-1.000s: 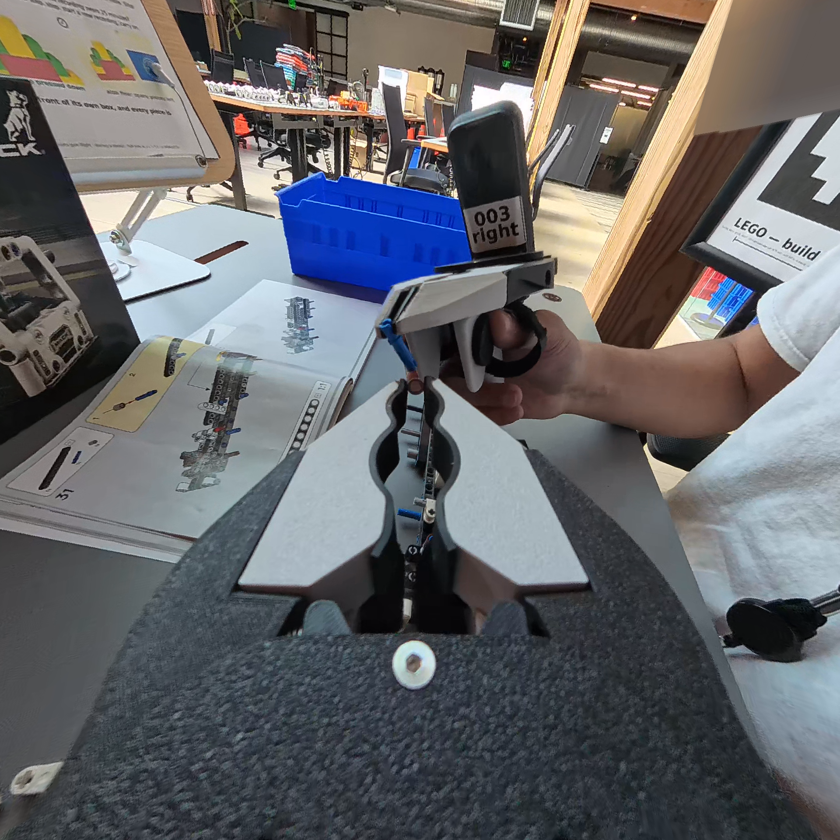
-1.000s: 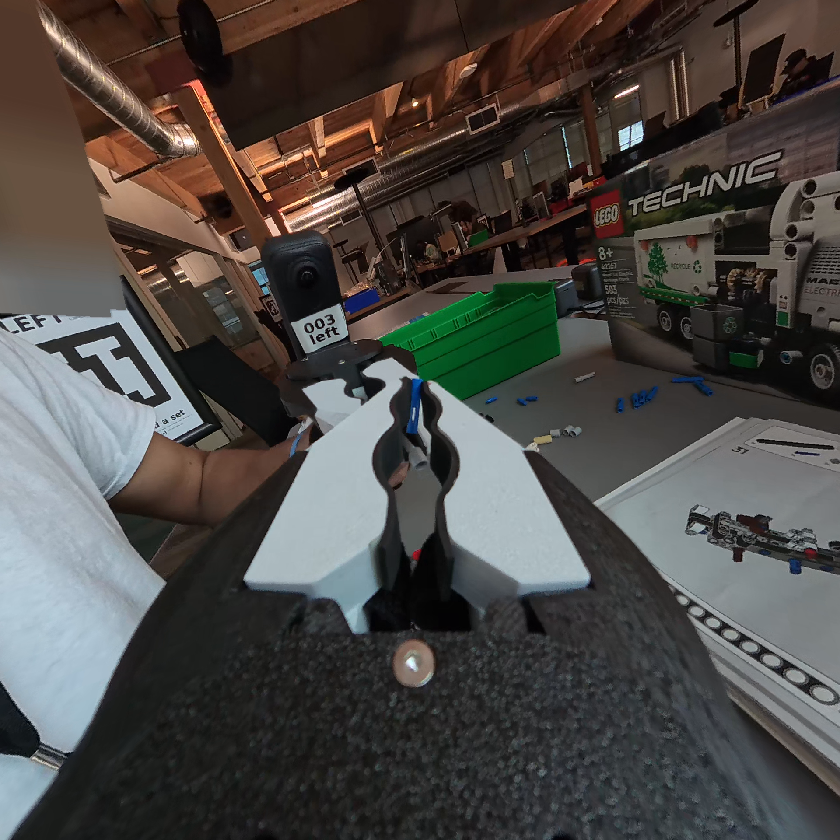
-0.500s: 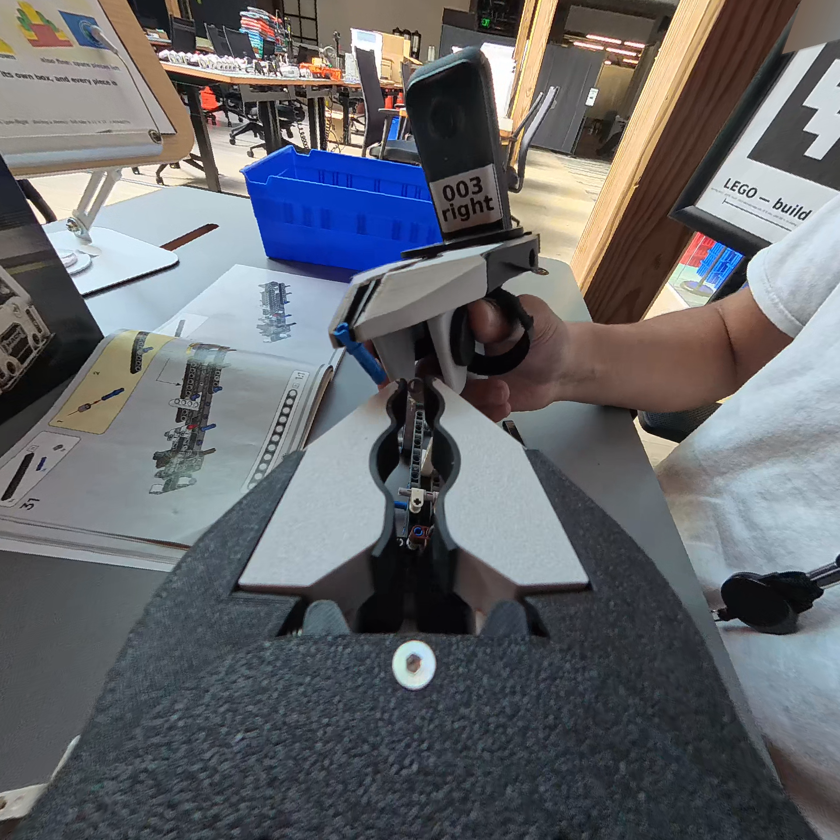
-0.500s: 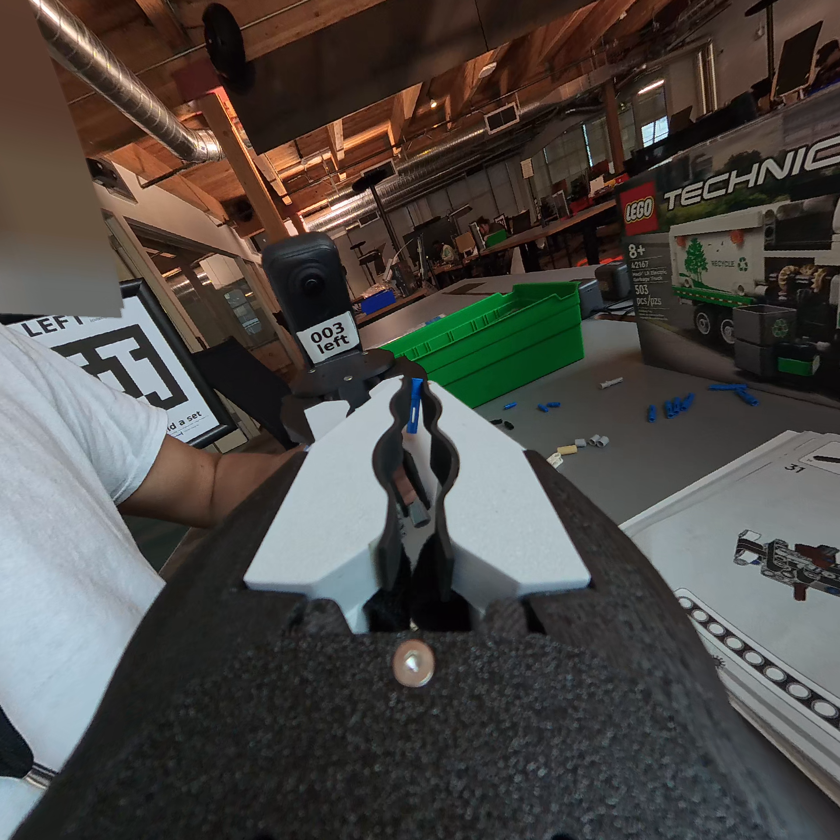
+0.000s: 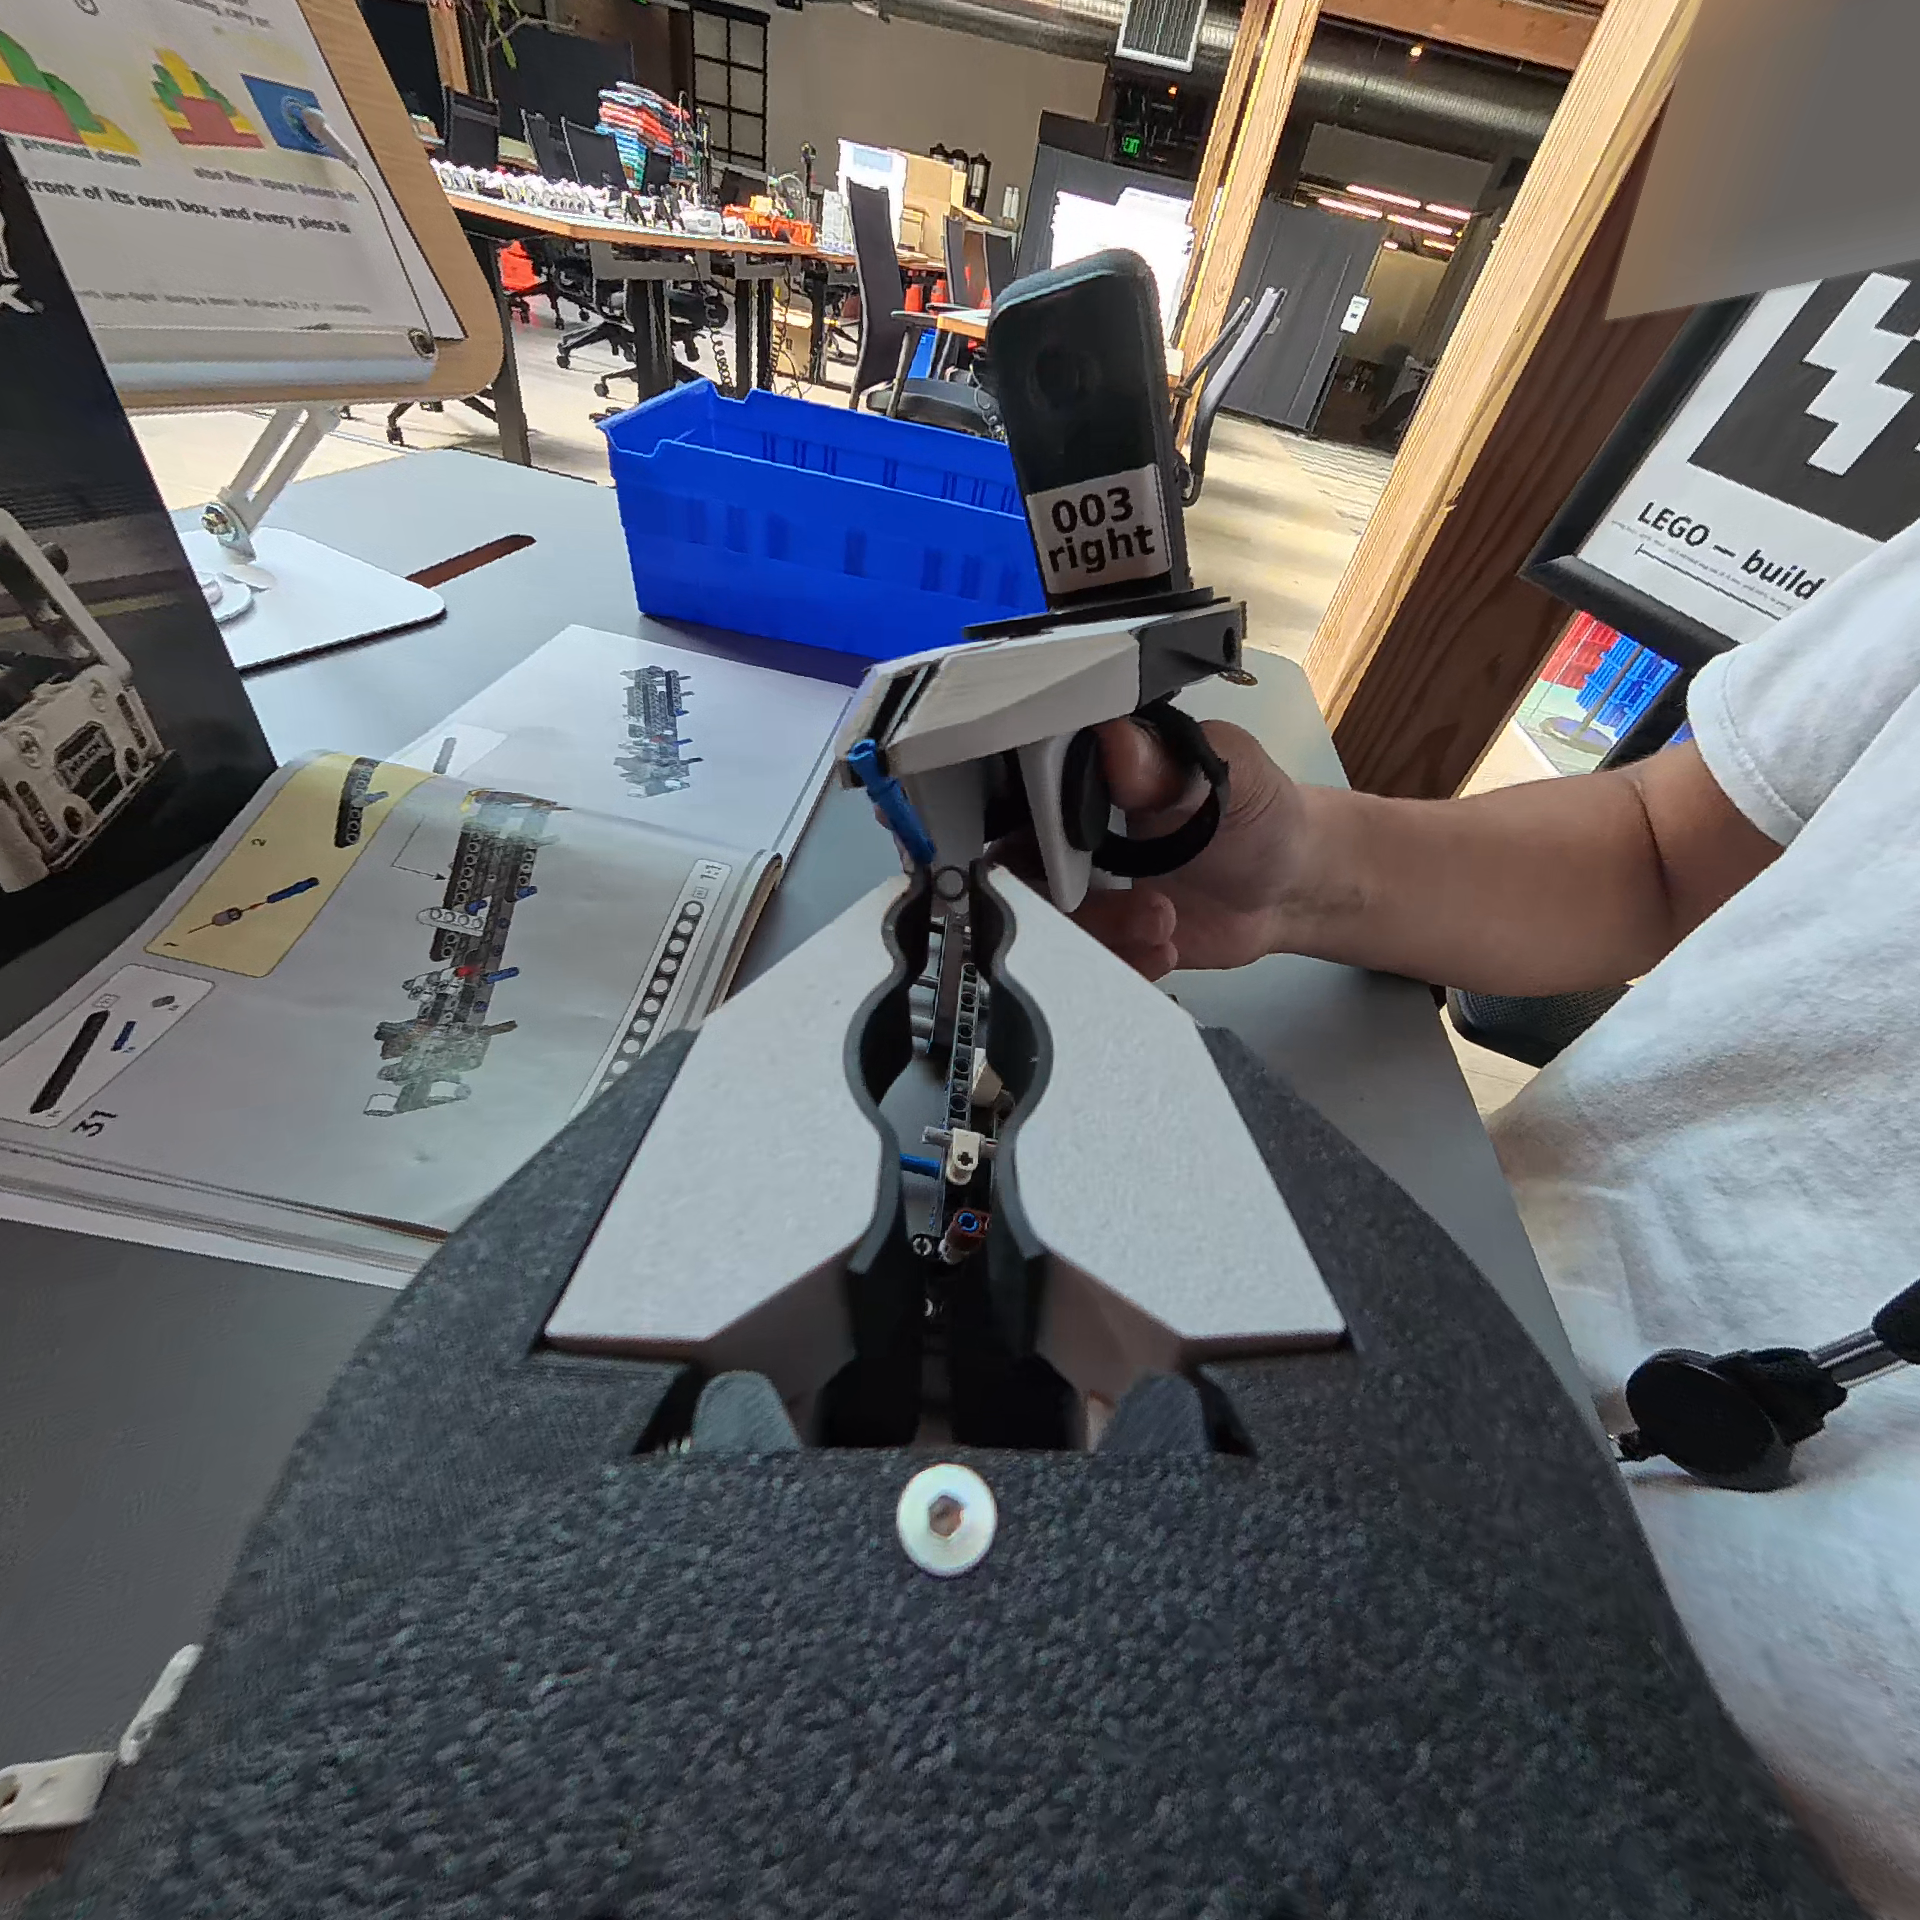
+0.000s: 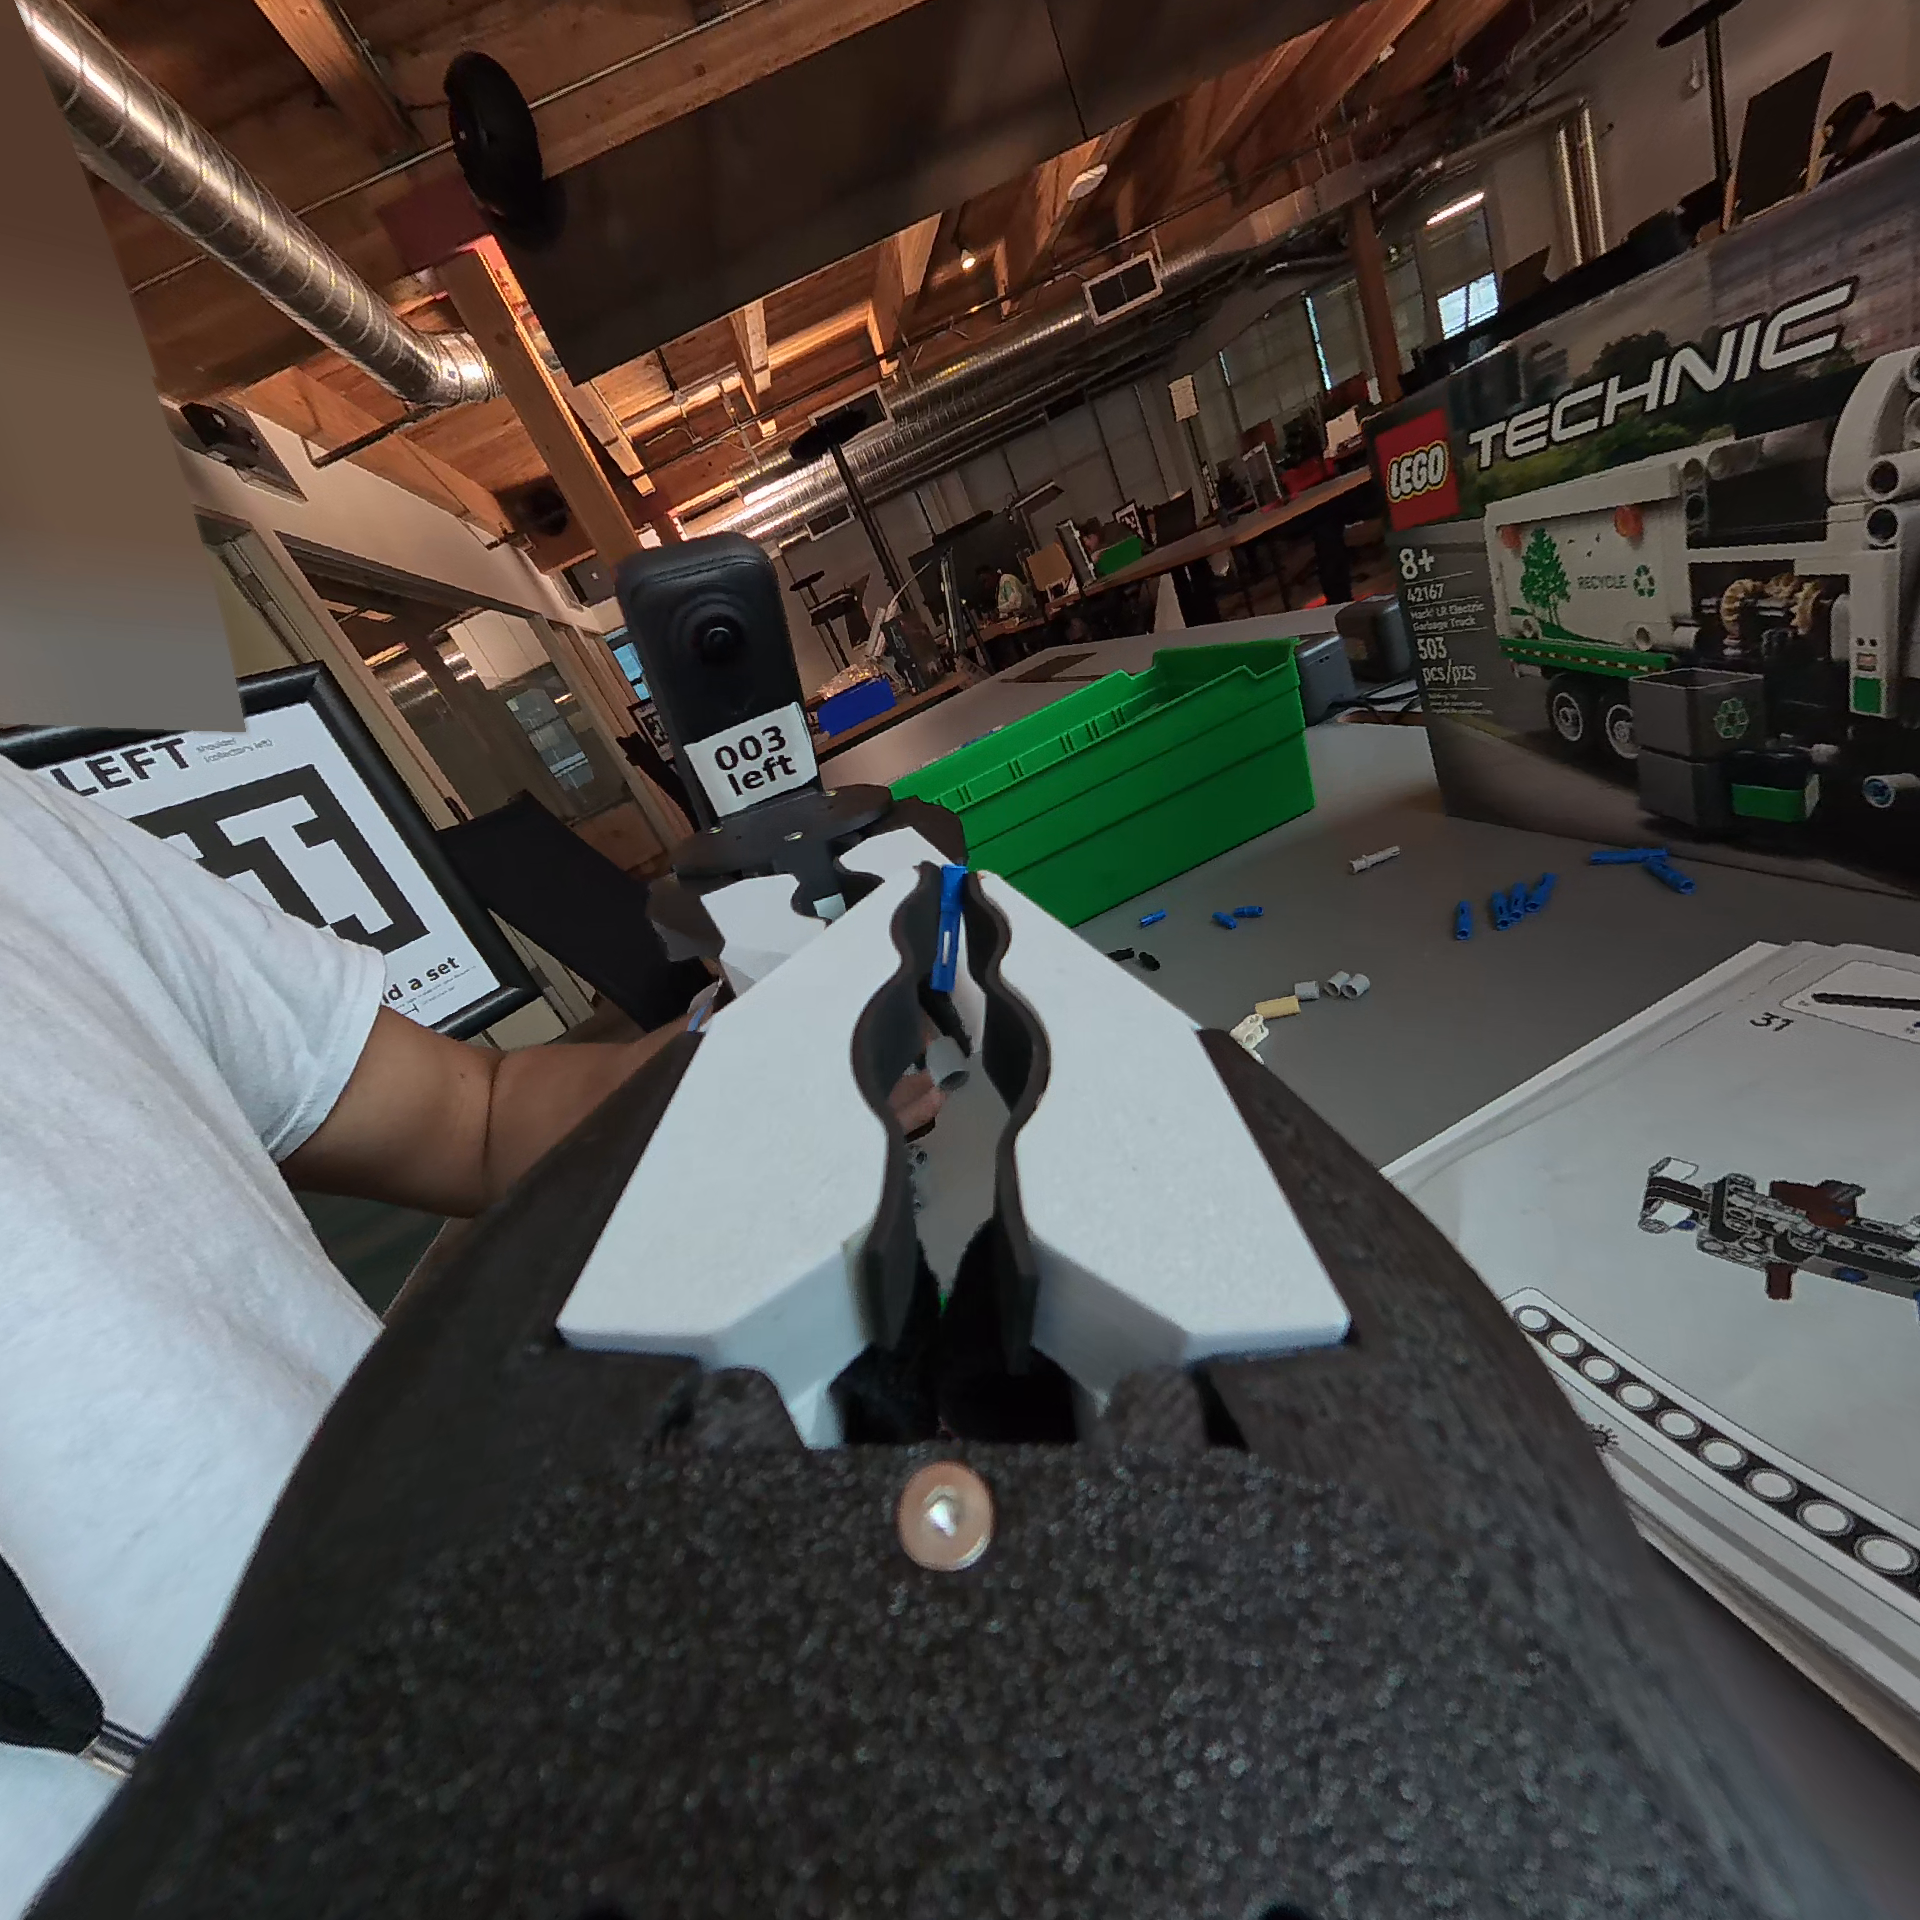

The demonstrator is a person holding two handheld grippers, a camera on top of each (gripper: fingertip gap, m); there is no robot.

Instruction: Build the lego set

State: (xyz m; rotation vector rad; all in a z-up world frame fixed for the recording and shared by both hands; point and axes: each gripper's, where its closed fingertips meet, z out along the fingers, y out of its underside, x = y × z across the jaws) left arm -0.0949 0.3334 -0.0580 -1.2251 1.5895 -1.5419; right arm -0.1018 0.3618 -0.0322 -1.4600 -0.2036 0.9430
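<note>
- Above the near edge of the grey desk (image 5: 1351,1039), the left tongs (image 5: 951,883) are clenched on a dark, many-holed brick assembly (image 5: 964,1039), which runs lengthways down the slot between the fingers, so its front end faces the other tool.
- The right tongs (image 6: 951,883) are clenched on one blue pin (image 6: 945,930); in the left wrist view the pin (image 5: 888,805) slants down from their tip, its lower end just beside the assembly's front end. Whether they touch I cannot tell.
- One instruction booklet (image 5: 416,935) lies open beside the tools, where its diagrams can be seen.
- Two bins, one blue (image 5: 821,520) and one green (image 6: 1122,779), stand farther back on the desk.
- One product box (image 6: 1662,582) stands upright behind the loose parts.
- Spare blue pins (image 6: 1507,899) lie scattered on the desk, roughly a dozen; three small grey sleeves (image 6: 1335,985) lie near them.
</note>
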